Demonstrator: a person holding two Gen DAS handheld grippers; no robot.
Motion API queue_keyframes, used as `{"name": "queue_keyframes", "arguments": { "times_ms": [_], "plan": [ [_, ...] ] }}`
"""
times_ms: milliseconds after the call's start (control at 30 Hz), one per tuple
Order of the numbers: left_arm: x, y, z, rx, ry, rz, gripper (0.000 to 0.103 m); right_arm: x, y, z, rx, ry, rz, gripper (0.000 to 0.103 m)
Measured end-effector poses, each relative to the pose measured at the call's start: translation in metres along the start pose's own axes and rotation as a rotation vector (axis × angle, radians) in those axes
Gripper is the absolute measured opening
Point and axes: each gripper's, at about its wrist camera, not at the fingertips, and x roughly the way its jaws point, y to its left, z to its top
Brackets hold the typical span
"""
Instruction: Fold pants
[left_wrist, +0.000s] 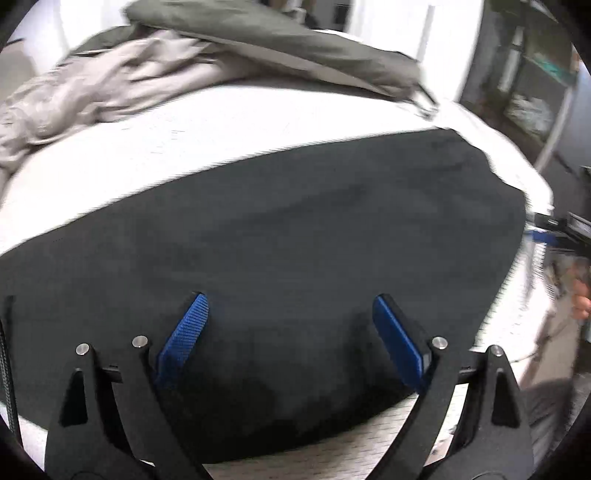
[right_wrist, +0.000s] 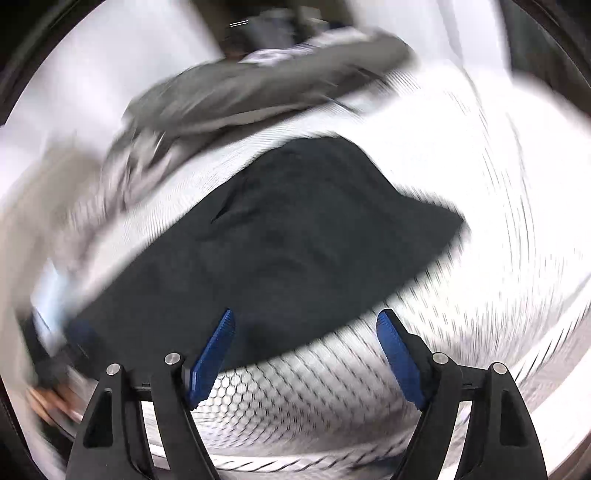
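Note:
Black pants (left_wrist: 280, 236) lie flat and folded on a white patterned table surface (left_wrist: 155, 136). My left gripper (left_wrist: 290, 301) is open above the pants' near edge and holds nothing. In the right wrist view the same black pants (right_wrist: 295, 236) lie ahead. My right gripper (right_wrist: 306, 317) is open over their near corner and the white surface (right_wrist: 461, 166), holding nothing. The right view is heavily motion-blurred. Part of the right gripper (left_wrist: 565, 236) shows at the right edge of the left view, beside the pants' end.
A pile of grey and beige clothes (left_wrist: 110, 81) lies at the back left. An olive-grey garment (left_wrist: 280, 48) stretches along the back; it also shows in the right view (right_wrist: 240, 92). Shelving (left_wrist: 532, 74) stands beyond the table's right edge.

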Motion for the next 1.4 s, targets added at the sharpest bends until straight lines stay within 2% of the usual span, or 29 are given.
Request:
{"name": "queue_keyframes", "arguments": {
  "times_ms": [33, 100, 167, 233, 267, 300, 367, 400, 467, 533, 633, 667, 767, 833, 867, 900, 933, 1000, 1033, 1133, 1200, 1233, 1267, 1300, 1367, 1400],
  "plan": [
    [0.007, -0.011, -0.001, 0.021, 0.026, -0.046, 0.090, 0.006, -0.017, -0.001, 0.094, 0.041, 0.057, 0.080],
    [0.013, -0.037, -0.011, 0.048, 0.049, -0.071, 0.092, 0.005, -0.025, -0.002, 0.143, 0.030, 0.142, 0.080],
    [0.021, -0.053, -0.017, 0.111, 0.053, -0.012, 0.095, 0.008, -0.025, 0.003, 0.162, -0.019, 0.223, 0.080],
    [0.020, -0.061, -0.022, 0.141, 0.047, 0.013, 0.095, 0.022, -0.034, 0.009, 0.269, -0.065, 0.263, 0.080],
    [0.018, -0.061, -0.022, 0.132, 0.051, -0.003, 0.095, 0.028, -0.038, 0.008, 0.314, -0.080, 0.277, 0.074],
    [0.016, -0.059, -0.023, 0.120, 0.058, -0.022, 0.095, 0.038, -0.044, 0.012, 0.371, -0.110, 0.269, 0.057],
    [0.006, -0.043, -0.019, 0.065, 0.051, -0.020, 0.095, 0.047, -0.049, 0.027, 0.411, -0.170, 0.202, 0.032],
    [0.002, -0.034, -0.020, 0.044, 0.044, -0.009, 0.095, 0.046, -0.047, 0.029, 0.419, -0.207, 0.187, 0.025],
    [-0.007, -0.011, -0.025, -0.020, 0.028, 0.020, 0.095, 0.036, -0.027, 0.034, 0.362, -0.263, 0.119, 0.018],
    [-0.015, 0.017, -0.029, -0.096, 0.018, 0.056, 0.095, 0.017, 0.018, 0.037, 0.222, -0.320, 0.067, 0.017],
    [-0.036, 0.056, -0.040, -0.182, 0.005, 0.089, 0.095, 0.002, 0.085, 0.052, 0.017, -0.328, 0.189, 0.017],
    [-0.042, 0.069, -0.043, -0.207, -0.002, 0.098, 0.095, 0.002, 0.119, 0.048, -0.064, -0.324, 0.230, 0.017],
    [-0.062, 0.107, -0.053, -0.287, -0.030, 0.145, 0.095, 0.010, 0.213, 0.020, -0.296, -0.238, 0.396, 0.020],
    [-0.075, 0.131, -0.064, -0.337, -0.040, 0.179, 0.095, 0.028, 0.261, -0.008, -0.442, -0.104, 0.485, 0.035],
    [-0.081, 0.143, -0.069, -0.376, -0.055, 0.199, 0.094, 0.045, 0.282, -0.025, -0.518, -0.004, 0.508, 0.054],
    [-0.085, 0.153, -0.074, -0.405, -0.062, 0.207, 0.094, 0.060, 0.293, -0.037, -0.568, 0.078, 0.513, 0.061],
    [-0.088, 0.160, -0.079, -0.426, -0.060, 0.207, 0.093, 0.081, 0.303, -0.057, -0.639, 0.198, 0.498, 0.061],
    [-0.094, 0.170, -0.087, -0.455, -0.062, 0.191, 0.091, 0.102, 0.306, -0.077, -0.713, 0.324, 0.413, 0.061],
    [-0.096, 0.170, -0.090, -0.456, -0.065, 0.182, 0.090, 0.102, 0.303, -0.079, -0.727, 0.332, 0.392, 0.061],
    [-0.099, 0.161, -0.088, -0.432, -0.081, 0.110, 0.083, 0.071, 0.279, -0.064, -0.677, 0.265, 0.451, 0.063],
    [-0.097, 0.149, -0.083, -0.417, -0.086, 0.025, 0.079, 0.063, 0.257, -0.042, -0.623, 0.197, 0.453, 0.078],
    [-0.094, 0.140, -0.081, -0.415, -0.078, -0.025, 0.078, 0.053, 0.242, -0.037, -0.590, 0.150, 0.442, 0.081],
    [-0.089, 0.134, -0.079, -0.416, -0.062, -0.096, 0.070, 0.047, 0.226, -0.031, -0.559, 0.113, 0.396, 0.081],
    [-0.086, 0.128, -0.078, -0.416, -0.048, -0.130, 0.066, 0.047, 0.217, -0.025, -0.540, 0.109, 0.346, 0.081],
    [-0.074, 0.118, -0.077, -0.409, 0.001, -0.178, 0.065, 0.060, 0.203, -0.031, -0.553, 0.171, 0.215, 0.081],
    [-0.069, 0.114, -0.078, -0.405, 0.024, -0.170, 0.065, 0.068, 0.199, -0.041, -0.615, 0.209, 0.116, 0.081]
  ]
}}
